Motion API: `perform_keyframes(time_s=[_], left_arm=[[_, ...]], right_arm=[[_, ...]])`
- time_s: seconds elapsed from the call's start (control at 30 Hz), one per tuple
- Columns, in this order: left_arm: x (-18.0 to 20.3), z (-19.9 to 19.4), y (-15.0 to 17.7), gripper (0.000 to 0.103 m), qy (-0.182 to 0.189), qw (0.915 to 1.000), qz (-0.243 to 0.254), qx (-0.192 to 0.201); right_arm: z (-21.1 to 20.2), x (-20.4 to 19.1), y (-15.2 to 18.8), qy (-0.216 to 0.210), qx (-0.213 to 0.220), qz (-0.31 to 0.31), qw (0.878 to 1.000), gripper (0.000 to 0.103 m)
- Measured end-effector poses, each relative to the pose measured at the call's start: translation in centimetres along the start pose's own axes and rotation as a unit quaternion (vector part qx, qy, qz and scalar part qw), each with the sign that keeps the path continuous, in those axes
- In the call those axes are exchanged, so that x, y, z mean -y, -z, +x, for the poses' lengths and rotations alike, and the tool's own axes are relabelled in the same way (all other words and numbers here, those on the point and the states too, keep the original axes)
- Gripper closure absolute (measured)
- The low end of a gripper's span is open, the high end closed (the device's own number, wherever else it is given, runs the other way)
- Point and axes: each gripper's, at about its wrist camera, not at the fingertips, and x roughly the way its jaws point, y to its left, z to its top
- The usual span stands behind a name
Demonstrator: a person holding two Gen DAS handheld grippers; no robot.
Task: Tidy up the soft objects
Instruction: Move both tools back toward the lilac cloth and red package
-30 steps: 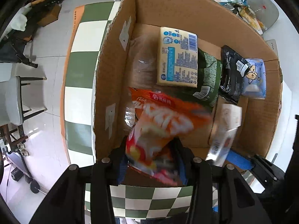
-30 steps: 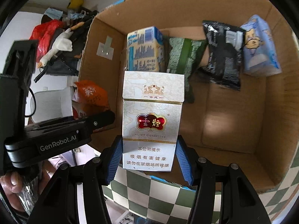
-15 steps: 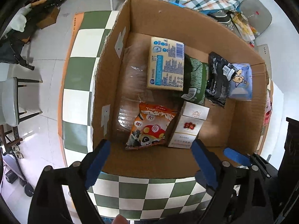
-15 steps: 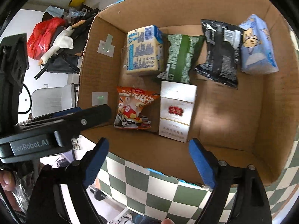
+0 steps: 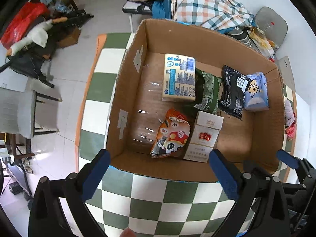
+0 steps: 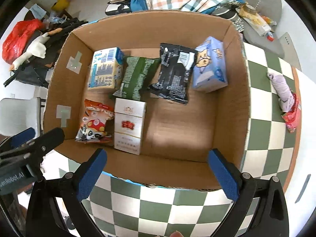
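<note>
Checkered table point(image 5: 158, 193) | cardboard box point(image 5: 177, 169) below | left claw point(image 5: 160, 175), right claw point(image 6: 158, 175) opening, nothing between

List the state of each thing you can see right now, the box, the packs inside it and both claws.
Cardboard box: open-topped, on the checkered table.
Orange snack bag: lying flat in the box.
White carton: flat beside the bag.
Blue tissue pack: against the far wall.
Left claw: opening, nothing between its jaws.
Right claw: opening, empty.

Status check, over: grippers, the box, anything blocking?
Left gripper and right gripper opening, nothing between jaws. Six packs lying in cardboard box. Nothing in the way.
</note>
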Motion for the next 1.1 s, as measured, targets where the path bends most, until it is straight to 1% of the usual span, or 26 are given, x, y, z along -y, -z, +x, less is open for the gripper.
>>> perform_keyframes(time_s=[0.2, 0.3, 0.43, 0.53, 0.63, 0.83, 0.93, 1.1], left_arm=[[0.7, -1.4, 1.0, 0.001, -0.015, 0.9995, 0.009, 0.025], [0.9, -2.5, 1.6, 0.001, -0.016, 0.999, 0.014, 0.04], [1.5, -4.3, 2.7, 0.001, -0.019, 0.9977, 0.023, 0.06], [2.2, -6.1, 3.9, 0.001, -0.017, 0.9963, 0.031, 0.078], [2.6, -8.0, 5.3, 0.001, -0.002, 0.9949, 0.032, 0.096], [2.9, -11.7, 7.2, 0.001, 0.017, 0.9918, 0.031, 0.123], [3.4, -13.1, 7.9, 0.001, 0.015, 0.9902, 0.037, 0.134], [4.4, -14.8, 8.4, 0.001, 0.011, 0.9882, 0.047, 0.145]], right_arm=[[-0.5, 0.0, 0.9, 0.006, 0.005, 0.002, 1.0, 0.0], [-1.3, 0.1, 1.5, 0.013, 0.018, -0.002, 1.0, 0.0], [-3.3, 0.5, 2.6, 0.022, 0.041, -0.008, 0.999, 0.0], [-5.2, 1.1, 4.1, 0.027, 0.06, -0.012, 0.998, 0.0], [-7.9, 1.7, 5.9, 0.031, 0.088, -0.013, 0.996, 0.0], [-12.3, 2.9, 8.4, 0.018, 0.121, -0.003, 0.992, 0.0], [-13.7, 3.1, 9.4, 0.011, 0.13, -0.001, 0.991, 0.0], [-15.6, 3.5, 10.8, -0.012, 0.139, 0.002, 0.99, 0.0]])
